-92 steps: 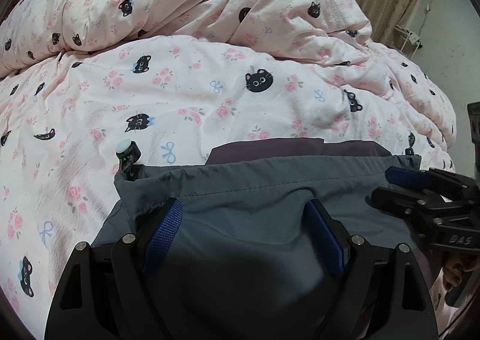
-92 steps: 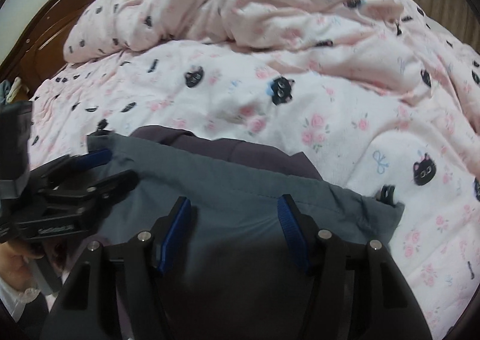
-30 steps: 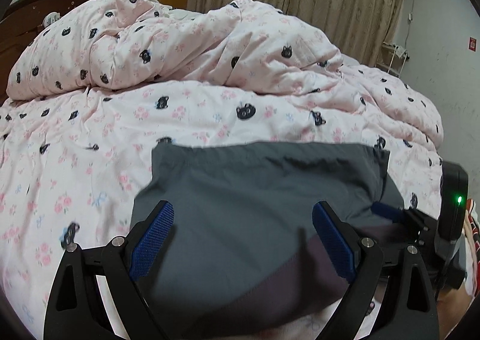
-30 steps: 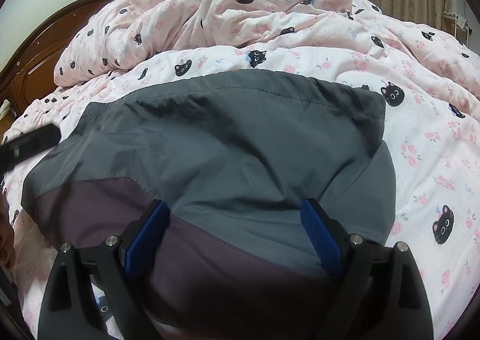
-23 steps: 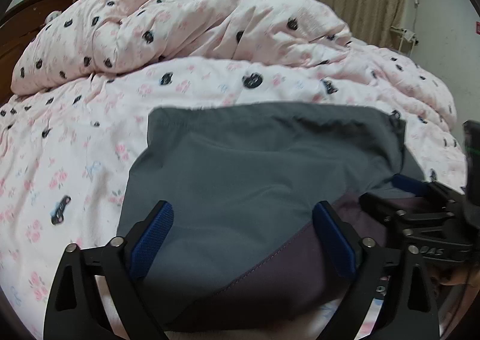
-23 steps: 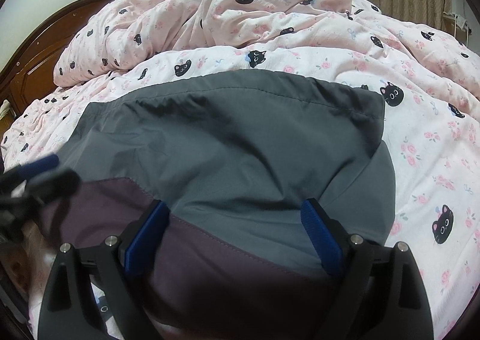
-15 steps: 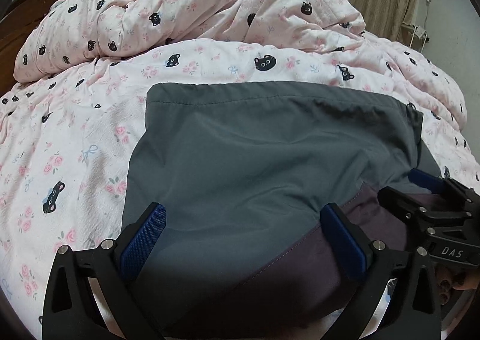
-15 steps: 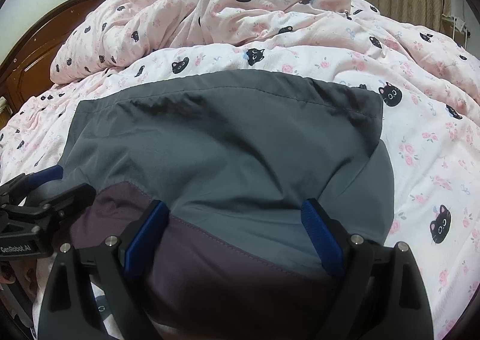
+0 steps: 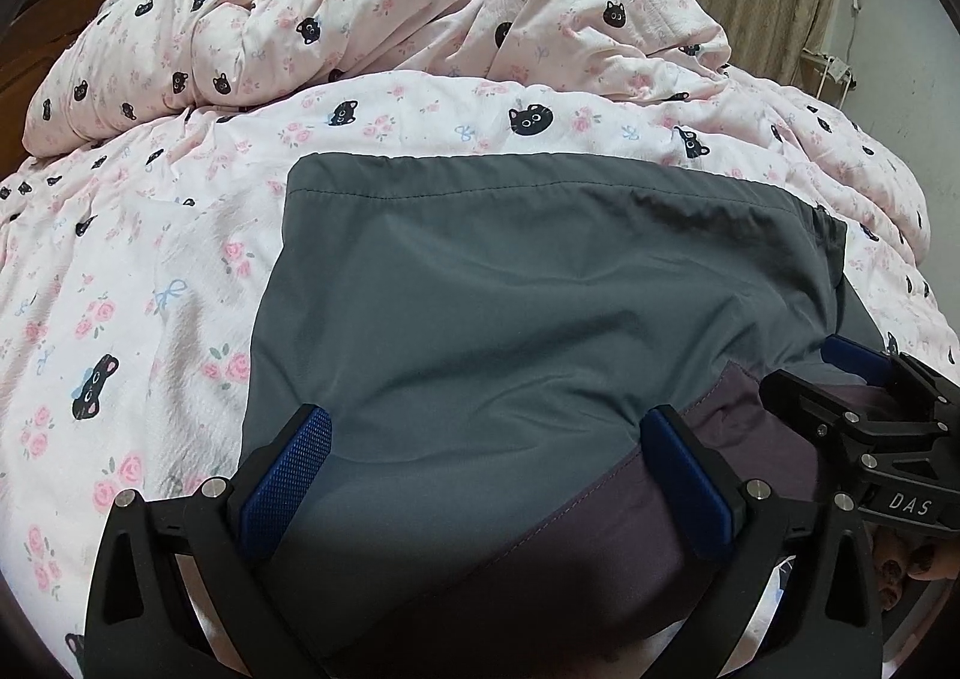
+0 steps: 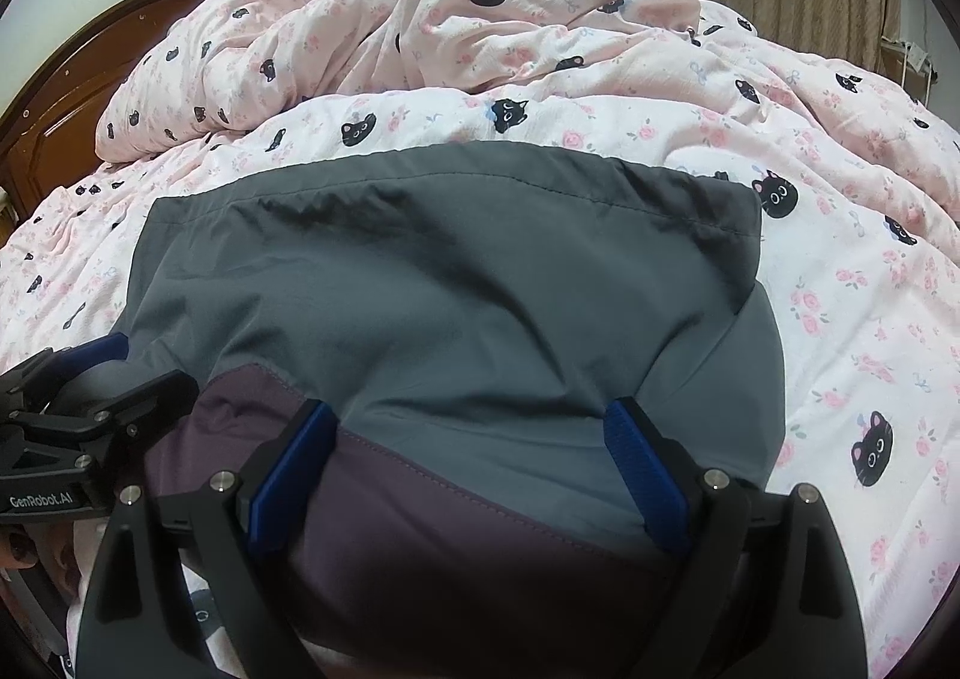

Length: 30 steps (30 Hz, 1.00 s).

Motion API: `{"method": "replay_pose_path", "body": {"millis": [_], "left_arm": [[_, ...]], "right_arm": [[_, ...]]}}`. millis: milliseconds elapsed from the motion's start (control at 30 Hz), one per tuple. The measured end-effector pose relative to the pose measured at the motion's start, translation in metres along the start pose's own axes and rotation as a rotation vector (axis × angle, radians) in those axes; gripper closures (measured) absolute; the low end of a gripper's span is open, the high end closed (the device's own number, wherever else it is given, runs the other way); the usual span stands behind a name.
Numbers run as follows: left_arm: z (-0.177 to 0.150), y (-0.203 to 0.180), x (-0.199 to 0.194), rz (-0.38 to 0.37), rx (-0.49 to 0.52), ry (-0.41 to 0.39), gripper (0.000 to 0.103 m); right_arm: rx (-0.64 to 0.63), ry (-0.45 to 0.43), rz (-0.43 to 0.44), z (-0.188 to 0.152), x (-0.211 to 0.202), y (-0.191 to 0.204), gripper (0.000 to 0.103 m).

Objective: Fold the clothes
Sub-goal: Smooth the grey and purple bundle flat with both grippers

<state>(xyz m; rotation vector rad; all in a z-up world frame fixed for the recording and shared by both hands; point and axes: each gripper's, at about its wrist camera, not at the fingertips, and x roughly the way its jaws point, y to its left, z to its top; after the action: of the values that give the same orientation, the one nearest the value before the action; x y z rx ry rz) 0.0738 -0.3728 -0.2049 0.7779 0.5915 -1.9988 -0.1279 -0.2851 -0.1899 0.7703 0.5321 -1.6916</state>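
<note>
1 garment (image 9: 510,319), 1 duvet (image 9: 420,49), 2 grippers (image 9: 486,469) (image 10: 474,463).

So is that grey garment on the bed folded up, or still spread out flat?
Folded at least once: the grey garment lies doubled on the bedding, a purple panel at the near edge and another grey layer peeking out on the right.

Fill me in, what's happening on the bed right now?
A person with a gripper in each hand is folding a grey and purple garment laid on the cat-print duvet. The garment lies folded over, grey panel on top. The left gripper and the right gripper both stand open over its near edge, holding nothing.
</note>
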Motion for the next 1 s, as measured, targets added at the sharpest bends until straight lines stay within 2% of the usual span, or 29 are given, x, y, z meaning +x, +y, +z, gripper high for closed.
{"method": "replay_pose_path", "body": {"millis": [300,400,533,700,1000], "left_arm": [[0.001,0.002,0.001,-0.009,-0.006,0.004,0.0],[0.001,0.002,0.001,-0.01,-0.006,0.005,0.0],[0.001,0.003,0.001,-0.012,-0.005,0.004,0.0],[0.001,0.002,0.001,-0.011,0.0,0.006,0.0],[0.001,0.002,0.001,-0.015,0.0,0.013,0.0]], "right_arm": [[-0.014,0.041,-0.009,0.013,-0.011,0.001,0.009],[-0.037,-0.05,-0.004,0.013,-0.042,0.006,0.009],[-0.062,-0.086,0.016,0.003,-0.066,0.012,0.009],[-0.1,0.018,-0.034,-0.02,-0.048,0.015,0.009],[-0.052,0.063,-0.015,-0.031,-0.026,0.004,0.004]]}}
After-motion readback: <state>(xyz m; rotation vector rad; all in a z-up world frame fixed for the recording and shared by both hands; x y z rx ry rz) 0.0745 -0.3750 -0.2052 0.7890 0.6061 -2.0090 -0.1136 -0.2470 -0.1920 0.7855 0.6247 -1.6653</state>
